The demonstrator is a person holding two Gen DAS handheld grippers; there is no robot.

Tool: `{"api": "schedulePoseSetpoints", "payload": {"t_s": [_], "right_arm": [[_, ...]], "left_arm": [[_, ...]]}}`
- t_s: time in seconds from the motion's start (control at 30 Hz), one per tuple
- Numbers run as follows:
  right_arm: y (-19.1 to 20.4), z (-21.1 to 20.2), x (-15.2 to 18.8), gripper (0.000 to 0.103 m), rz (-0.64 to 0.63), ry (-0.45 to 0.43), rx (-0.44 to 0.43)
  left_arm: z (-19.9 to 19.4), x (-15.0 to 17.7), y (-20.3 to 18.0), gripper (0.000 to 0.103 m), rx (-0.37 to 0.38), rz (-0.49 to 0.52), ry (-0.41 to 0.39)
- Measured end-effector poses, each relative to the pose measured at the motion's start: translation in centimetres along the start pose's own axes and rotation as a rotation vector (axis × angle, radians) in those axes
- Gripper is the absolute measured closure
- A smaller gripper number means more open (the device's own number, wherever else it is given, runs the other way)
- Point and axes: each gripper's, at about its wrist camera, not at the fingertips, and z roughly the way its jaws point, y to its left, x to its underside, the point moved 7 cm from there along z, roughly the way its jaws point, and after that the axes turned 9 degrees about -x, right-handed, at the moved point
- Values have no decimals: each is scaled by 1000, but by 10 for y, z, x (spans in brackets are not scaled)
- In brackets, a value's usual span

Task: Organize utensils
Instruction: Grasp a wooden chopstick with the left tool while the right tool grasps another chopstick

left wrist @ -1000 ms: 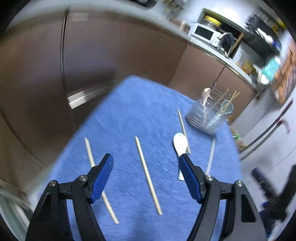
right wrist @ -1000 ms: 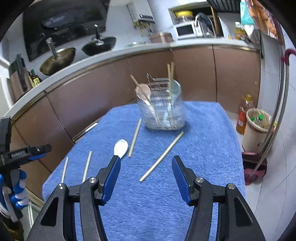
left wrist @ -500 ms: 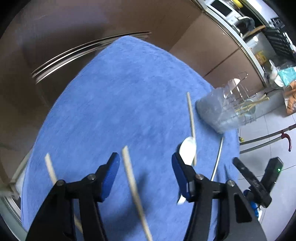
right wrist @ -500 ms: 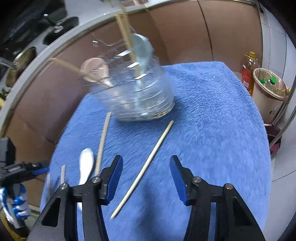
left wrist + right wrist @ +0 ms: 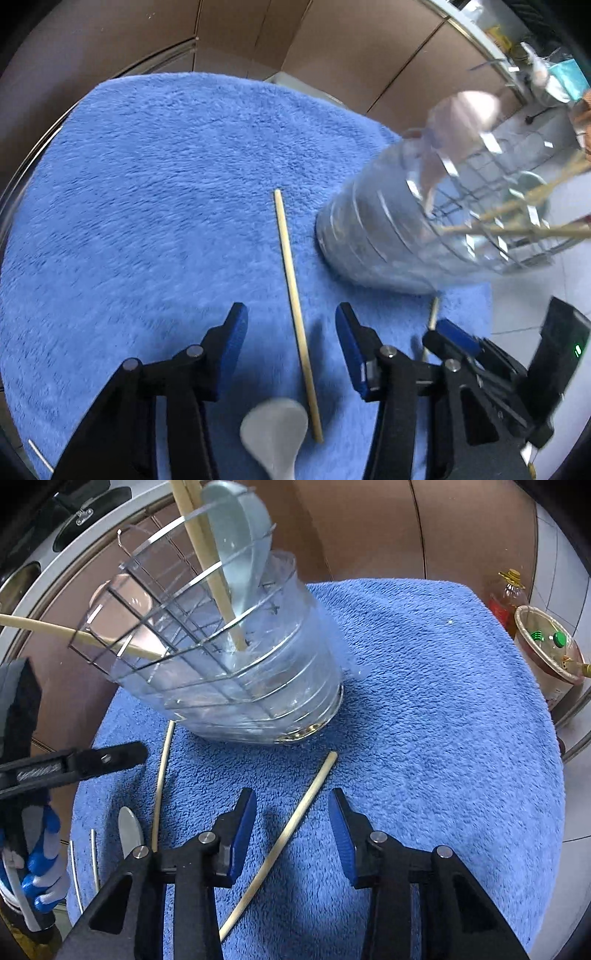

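Note:
A clear utensil holder (image 5: pixel 424 218) (image 5: pixel 236 672) with a wire rack stands on the blue towel (image 5: pixel 147 184) (image 5: pixel 424 720) and holds chopsticks and spoons. My left gripper (image 5: pixel 291 332) is open, low over the towel, with a wooden chopstick (image 5: pixel 295 314) lying between its fingers. A white spoon (image 5: pixel 275 434) lies just below it. My right gripper (image 5: pixel 291 819) is open, straddling another chopstick (image 5: pixel 291 834) in front of the holder. The right gripper's fingers (image 5: pixel 458 338) show at the left wrist view's right edge.
In the right wrist view a third chopstick (image 5: pixel 160 786), the white spoon (image 5: pixel 130 830) and two thin sticks (image 5: pixel 94 860) lie to the left. Brown cabinets (image 5: pixel 332 44) surround the towel. An oil bottle (image 5: pixel 508 598) and a bin (image 5: pixel 546 646) stand on the floor at right.
Both grippers moved forward and down toward the holder. Each now has a chopstick between its open fingers. The left jaws are narrower than one second ago.

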Motion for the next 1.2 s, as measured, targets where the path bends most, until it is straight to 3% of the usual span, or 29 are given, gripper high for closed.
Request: {"api": "schedulePoseSetpoints", "payload": {"t_s": [0.27, 0.4, 0.63, 1.2], "right_arm": [[3, 6, -4, 80, -31, 25, 48], [1, 8, -2, 91, -27, 28, 48], [-3, -3, 6, 96, -5, 35, -11], [10, -61, 51, 97, -84, -40, -61]], "left_arm": [[22, -16, -13, 70, -106, 36, 27], [28, -20, -21, 93, -164, 58, 30], [17, -19, -3, 98, -35, -14, 38], [-92, 0, 42, 98, 79, -69, -201]]}}
